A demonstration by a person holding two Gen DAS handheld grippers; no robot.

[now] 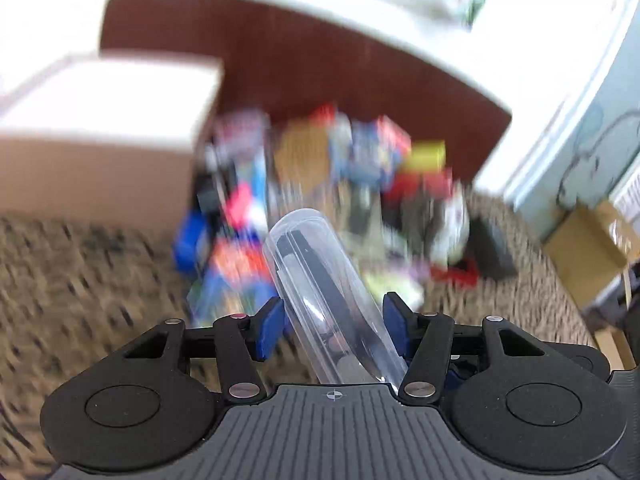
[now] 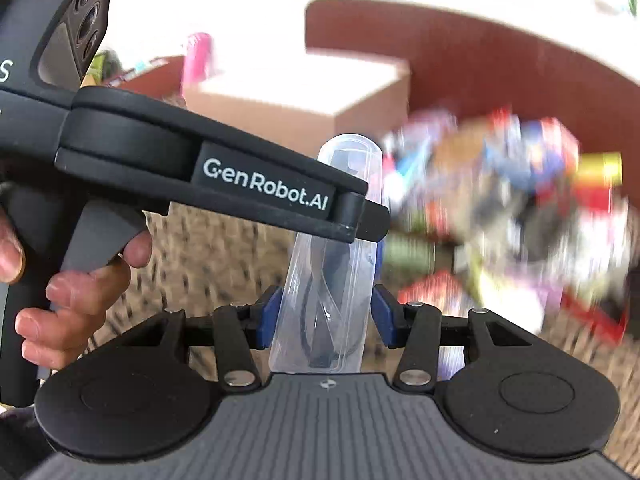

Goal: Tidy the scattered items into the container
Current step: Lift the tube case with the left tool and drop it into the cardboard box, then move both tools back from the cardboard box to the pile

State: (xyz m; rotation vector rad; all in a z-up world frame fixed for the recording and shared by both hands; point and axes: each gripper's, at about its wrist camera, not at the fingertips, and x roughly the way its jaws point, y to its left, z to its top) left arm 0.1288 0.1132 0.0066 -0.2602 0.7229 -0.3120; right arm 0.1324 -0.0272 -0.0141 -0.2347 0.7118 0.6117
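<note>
A clear plastic case (image 1: 320,280) with dark items inside lies lengthwise between the blue pads of my left gripper (image 1: 334,320), and both pads press its sides. In the right wrist view a clear plastic case (image 2: 328,300) holding dark glasses stands upright between the pads of my right gripper (image 2: 326,316), which grips its lower end. There the left gripper (image 2: 360,216), held by a hand (image 2: 72,292), reaches in from the left and crosses the case's middle. A blurred pile of colourful packets (image 1: 340,168) (image 2: 500,200) lies beyond on the woven brown surface (image 1: 80,280).
A cardboard box (image 1: 100,140) (image 2: 320,92) stands left of the pile. A red-brown wall with a white rim (image 1: 320,52) (image 2: 500,60) curves behind both. An open carton with a pink item (image 2: 196,56) sits further back. More cardboard (image 1: 592,248) lies off the surface's right edge.
</note>
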